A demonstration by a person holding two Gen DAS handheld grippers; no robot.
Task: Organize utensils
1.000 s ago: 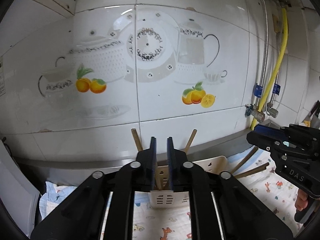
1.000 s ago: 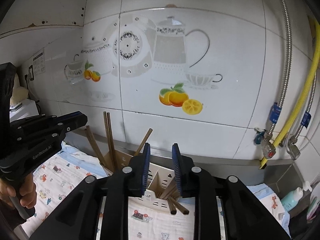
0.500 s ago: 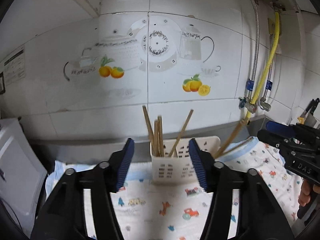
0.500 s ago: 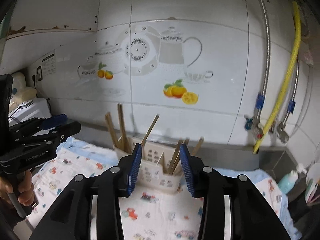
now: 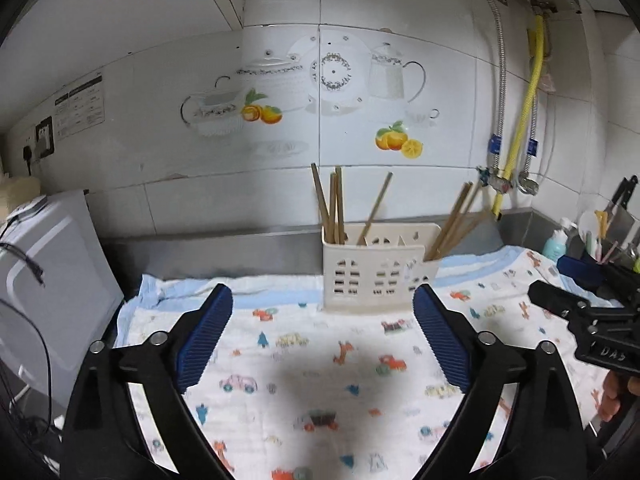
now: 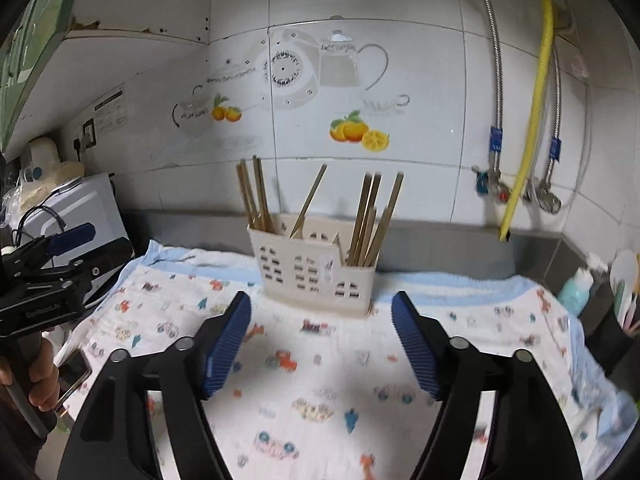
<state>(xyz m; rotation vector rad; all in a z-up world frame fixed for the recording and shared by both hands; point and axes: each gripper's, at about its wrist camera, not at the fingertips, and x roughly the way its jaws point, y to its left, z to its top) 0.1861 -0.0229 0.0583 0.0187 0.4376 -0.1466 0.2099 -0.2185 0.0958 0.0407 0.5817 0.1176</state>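
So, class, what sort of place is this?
Likely a home kitchen counter: a cream plastic utensil holder of wooden chopsticks, white wall tiles printed with teapots, and a yellow gas hose.

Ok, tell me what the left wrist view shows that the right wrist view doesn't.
Only the left wrist view shows the left gripper head-on, jaws opening and empty, and a knife rack at far right. Only the right wrist view shows the right gripper head-on, jaws also opening and empty, and a phone at the cloth's left edge. Both share the utensil holder with chopsticks on the patterned cloth.

wall notice [image 5: 79, 111] unreadable, right-edge jars [image 6: 624, 300] blurred
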